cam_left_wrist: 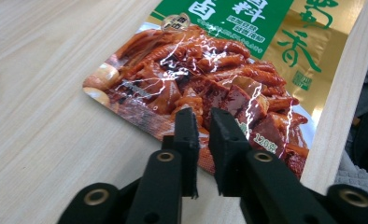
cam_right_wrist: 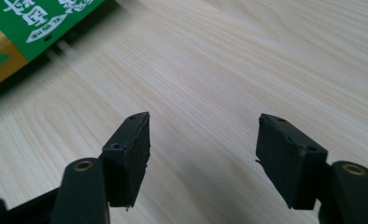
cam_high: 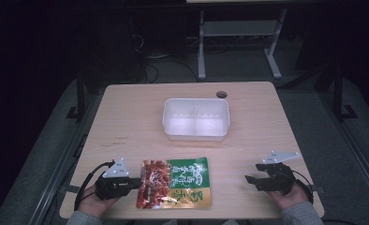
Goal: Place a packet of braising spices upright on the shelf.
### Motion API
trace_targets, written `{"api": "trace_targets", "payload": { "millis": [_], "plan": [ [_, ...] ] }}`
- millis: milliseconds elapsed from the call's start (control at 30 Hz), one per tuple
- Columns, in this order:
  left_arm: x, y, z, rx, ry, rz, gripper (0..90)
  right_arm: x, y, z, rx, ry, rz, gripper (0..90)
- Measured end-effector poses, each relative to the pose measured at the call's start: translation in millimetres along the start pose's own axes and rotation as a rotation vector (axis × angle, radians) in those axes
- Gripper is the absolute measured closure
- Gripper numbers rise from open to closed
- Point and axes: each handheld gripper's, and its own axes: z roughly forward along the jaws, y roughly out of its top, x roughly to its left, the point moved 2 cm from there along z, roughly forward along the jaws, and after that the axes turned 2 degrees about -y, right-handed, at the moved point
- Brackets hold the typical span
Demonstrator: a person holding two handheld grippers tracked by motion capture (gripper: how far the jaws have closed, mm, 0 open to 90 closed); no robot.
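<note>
Red-green snack pouch (cam_high: 174, 183) edge between narrow left tongs (cam_left_wrist: 203, 116); right tongs (cam_right_wrist: 203, 144) wide.

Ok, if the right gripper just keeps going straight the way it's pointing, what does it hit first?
Probably the food packet. The right gripper, jaws open, points left across bare table towards the packet's right edge. Its own view shows bare wood ahead and the packet's corner upper left, so it may only clip it.

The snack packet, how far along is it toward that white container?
Nothing looks done yet: the snack packet lies flat near the table's front edge and the white container holds nothing. In hand: the left tongs are nearly shut at the packet's edge. The right tongs wait open. Lifting remains.
</note>
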Motion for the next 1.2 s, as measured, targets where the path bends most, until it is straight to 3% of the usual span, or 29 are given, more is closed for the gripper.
{"api": "trace_targets", "payload": {
  "millis": [133,500,833,867,1067,1200],
  "plan": [
    [-1.8,1.6,4.0,0.019,-0.014,0.014,89.1,8.2,6.5,2.0,0.001,0.029,-0.01,33.8],
    [-5.4,5.0,12.9,0.055,-0.029,0.034,89.8,27.7,26.0,8.4,-0.006,0.114,-0.007,32.7],
    [-8.1,5.6,19.2,0.087,-0.033,0.053,89.8,46.1,43.6,14.7,-0.01,0.119,-0.058,33.6],
    [-7.9,5.1,19.5,0.088,-0.033,0.052,89.8,54.5,50.7,20.1,0.013,0.145,-0.046,33.7],
    [-6.7,4.1,21.6,0.095,-0.029,0.046,89.7,72.4,65.0,38.3,0.054,0.206,-0.047,37.3],
    [-7.6,4.6,24.7,0.109,-0.024,0.051,89.7,78.1,69.2,49.3,0.093,0.211,-0.041,41.3]
  ]
}}
